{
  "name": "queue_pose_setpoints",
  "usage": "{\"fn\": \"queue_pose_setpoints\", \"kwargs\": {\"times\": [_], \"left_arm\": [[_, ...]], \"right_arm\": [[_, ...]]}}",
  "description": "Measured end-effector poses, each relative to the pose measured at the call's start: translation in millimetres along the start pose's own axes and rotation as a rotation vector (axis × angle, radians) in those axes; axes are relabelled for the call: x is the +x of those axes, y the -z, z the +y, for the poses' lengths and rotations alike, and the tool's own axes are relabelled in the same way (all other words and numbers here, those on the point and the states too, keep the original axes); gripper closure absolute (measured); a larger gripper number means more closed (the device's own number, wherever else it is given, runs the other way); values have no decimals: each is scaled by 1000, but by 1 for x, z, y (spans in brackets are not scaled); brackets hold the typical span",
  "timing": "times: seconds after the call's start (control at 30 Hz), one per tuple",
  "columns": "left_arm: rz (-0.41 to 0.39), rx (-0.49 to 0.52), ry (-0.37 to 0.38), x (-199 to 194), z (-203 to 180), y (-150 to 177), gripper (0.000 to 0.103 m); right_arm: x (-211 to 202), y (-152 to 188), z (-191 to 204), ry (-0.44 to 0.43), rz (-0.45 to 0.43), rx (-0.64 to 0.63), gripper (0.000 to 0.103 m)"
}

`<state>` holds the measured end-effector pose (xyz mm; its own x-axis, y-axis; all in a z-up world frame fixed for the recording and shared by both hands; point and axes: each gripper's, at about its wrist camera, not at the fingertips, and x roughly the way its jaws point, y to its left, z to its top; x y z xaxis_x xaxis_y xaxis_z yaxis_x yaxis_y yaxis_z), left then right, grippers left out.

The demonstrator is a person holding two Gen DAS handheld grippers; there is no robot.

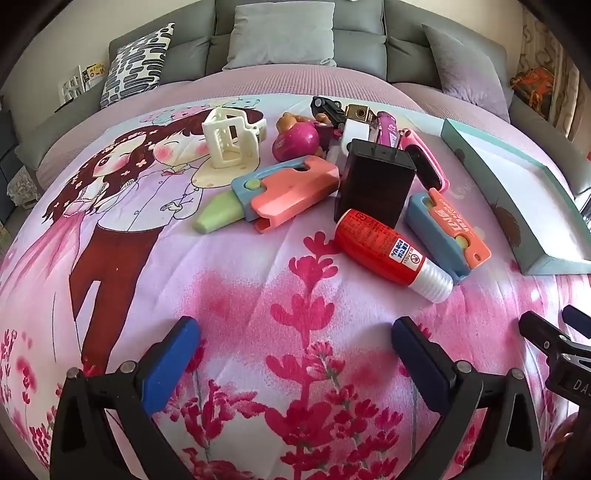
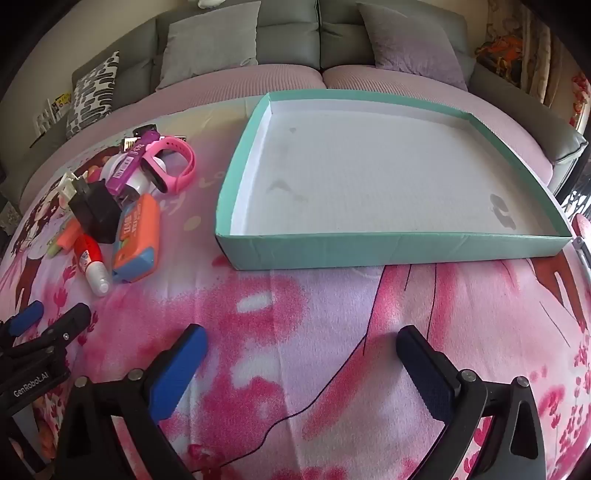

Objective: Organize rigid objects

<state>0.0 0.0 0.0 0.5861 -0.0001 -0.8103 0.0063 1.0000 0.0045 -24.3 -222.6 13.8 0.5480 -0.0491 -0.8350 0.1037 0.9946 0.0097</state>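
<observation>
A heap of small rigid objects lies on a printed pink blanket: a red bottle with a white cap, a black charger, a coral and blue toy with a green tip, a cream plastic piece and a magenta ball. My left gripper hovers open in front of the heap, nothing between its fingers. A shallow teal box with a white inside holds nothing and sits right of the heap. Short of its near wall my right gripper stands open over bare blanket.
A pink watch, a purple item and an orange and blue case lie between heap and box. A grey sofa with cushions runs along the back. The left gripper's tip shows at the right wrist view's left edge.
</observation>
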Motion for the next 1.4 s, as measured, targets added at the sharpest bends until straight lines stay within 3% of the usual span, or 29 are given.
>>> {"fn": "queue_pose_setpoints", "kwargs": {"times": [0.13,1.4], "left_arm": [[-6,-19,26,0,1,0,0],[-10,-12,0,-2,1,0,0]], "right_arm": [[-3,1,-2,-6,-2,5,0],[1,0,0,6,5,5,0]]}}
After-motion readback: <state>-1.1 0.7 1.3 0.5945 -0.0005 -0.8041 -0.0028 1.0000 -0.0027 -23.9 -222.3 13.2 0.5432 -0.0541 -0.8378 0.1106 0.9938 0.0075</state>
